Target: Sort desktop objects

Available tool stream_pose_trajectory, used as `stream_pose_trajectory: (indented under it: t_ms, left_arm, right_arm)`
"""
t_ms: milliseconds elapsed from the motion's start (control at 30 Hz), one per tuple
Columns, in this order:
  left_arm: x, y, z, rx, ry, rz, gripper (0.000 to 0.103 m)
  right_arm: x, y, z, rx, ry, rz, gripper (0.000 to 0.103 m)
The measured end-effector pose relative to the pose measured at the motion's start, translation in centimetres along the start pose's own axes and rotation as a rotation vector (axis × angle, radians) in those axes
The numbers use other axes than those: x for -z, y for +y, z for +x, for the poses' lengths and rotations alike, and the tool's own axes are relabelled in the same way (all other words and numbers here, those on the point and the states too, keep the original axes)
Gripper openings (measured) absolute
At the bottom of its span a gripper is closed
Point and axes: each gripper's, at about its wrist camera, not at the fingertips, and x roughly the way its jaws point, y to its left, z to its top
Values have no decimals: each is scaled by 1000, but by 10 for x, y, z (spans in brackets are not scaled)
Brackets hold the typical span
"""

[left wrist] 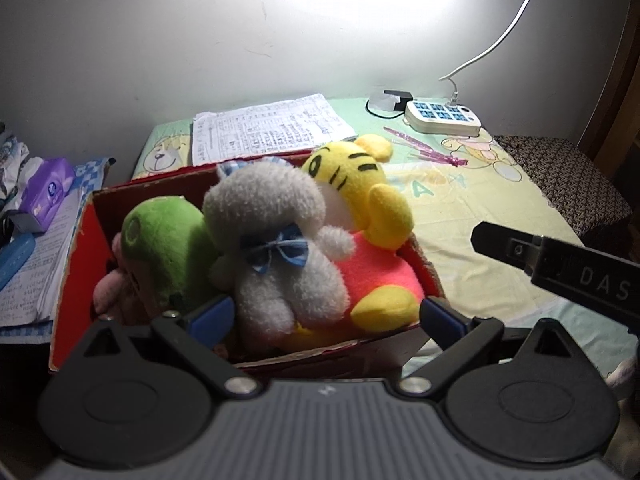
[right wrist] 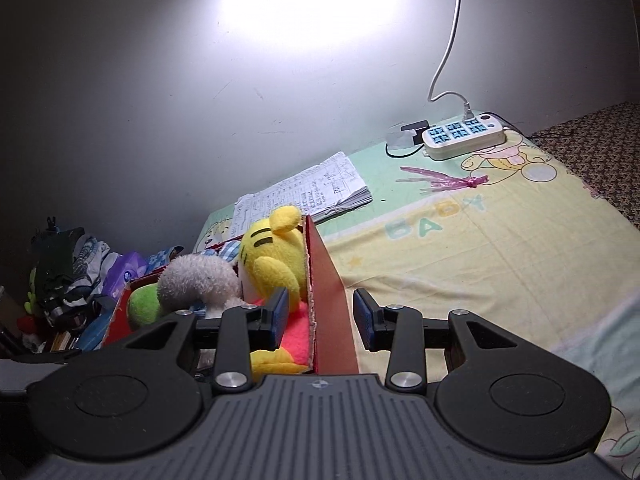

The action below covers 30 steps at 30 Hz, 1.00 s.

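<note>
The left gripper (left wrist: 324, 316) hangs over the near wall of the red cardboard box (left wrist: 70, 276), its blue-padded jaws spread wide and holding nothing; the grey plush (left wrist: 276, 248) lies between them without being clamped. The right gripper (right wrist: 322, 320) straddles the box's right wall (right wrist: 330, 300), one blue pad inside by the yellow tiger plush (right wrist: 272, 256), the other outside over the sheet, jaws released with a gap on each side of the cardboard. The box sits at the left edge of the bed, on the pale green-and-yellow cartoon sheet (left wrist: 472, 216). Inside it, packed together, are a green plush (left wrist: 160, 240) on the left with a pink plush (left wrist: 112, 288) below it, the grey one with a blue bow in the middle, and the tiger in its pink-orange outfit on the right. Behind the box lies a stack of written papers (left wrist: 264, 128). Farther right, a pink plastic strip (left wrist: 428, 148) lies on the sheet, and at the far edge against the wall rests a white power strip (left wrist: 442, 118) with a white cable (left wrist: 504, 36) rising from it. Left of the bed, a purple tissue pack (left wrist: 46, 190) rests on more papers.
</note>
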Motion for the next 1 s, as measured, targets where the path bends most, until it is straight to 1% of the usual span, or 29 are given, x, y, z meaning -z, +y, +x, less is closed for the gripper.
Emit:
stream_pose_trajectory:
  t_ms: [67, 167, 300, 367, 467, 600, 800, 933, 1000]
  left_arm:
    - [0, -4, -4, -3, -25, -17, 100]
    - [-2, -11, -3, -45, -33, -13, 100]
    - [-4, -17, 6, -60, 17, -23, 100]
    - [-5, -21, 11, -70, 44, -16, 100]
    - [-5, -31, 16, -112, 51, -3, 100]
    - [-8, -40, 19, -150, 59, -2, 100]
    - [-10, -47, 27, -198, 99, -4, 100]
    - [-11, -45, 24, -232, 104, -15, 100]
    - [-11, -42, 22, -243, 107, -23, 100]
  right_arm:
    - [0, -4, 0, 18, 0, -3, 39]
    - [-1, -8, -2, 42, -3, -10, 40]
    - [-4, -14, -2, 70, 2, -30, 43]
    - [-5, -17, -2, 80, 6, -45, 44]
    - [-7, -23, 0, 92, 18, -55, 44]
    - [-10, -32, 3, 122, 37, -74, 44]
    - [-12, -37, 14, 118, 89, -108, 45]
    - [-14, -36, 20, 107, 107, -129, 46]
    - [-15, -34, 22, 106, 113, -141, 49]
